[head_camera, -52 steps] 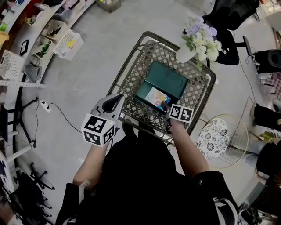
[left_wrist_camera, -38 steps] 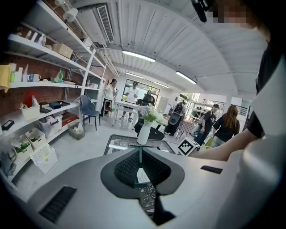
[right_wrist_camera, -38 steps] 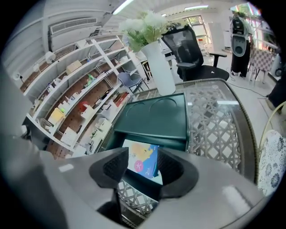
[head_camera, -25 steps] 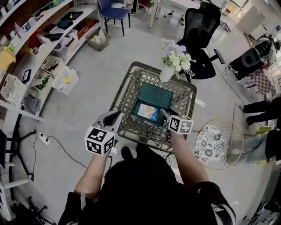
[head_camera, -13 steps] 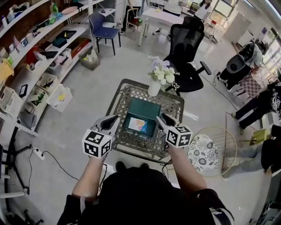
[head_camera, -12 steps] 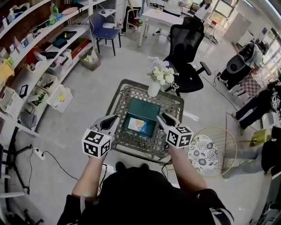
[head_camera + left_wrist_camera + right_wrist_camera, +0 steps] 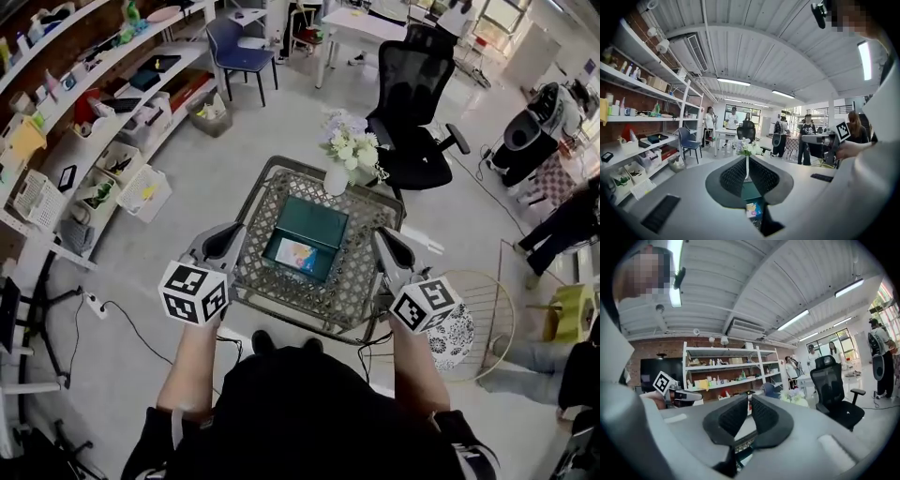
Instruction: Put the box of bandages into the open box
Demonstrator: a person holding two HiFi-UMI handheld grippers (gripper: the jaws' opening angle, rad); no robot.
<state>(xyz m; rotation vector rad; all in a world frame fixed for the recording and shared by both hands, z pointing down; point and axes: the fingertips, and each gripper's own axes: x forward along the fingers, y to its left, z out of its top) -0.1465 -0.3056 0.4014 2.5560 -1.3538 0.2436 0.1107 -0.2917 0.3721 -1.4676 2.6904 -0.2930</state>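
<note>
Grippers clear of load
Right gripper, formerly at the open box, now sits right of the wire table, jaws closing on nothing. Left gripper is drawn together, empty. Beyond them, the box of bandages lies inside the open box.

Bright, even ceiling strip lights; strong fisheye warp, edges dark, soft shadows.
</note>
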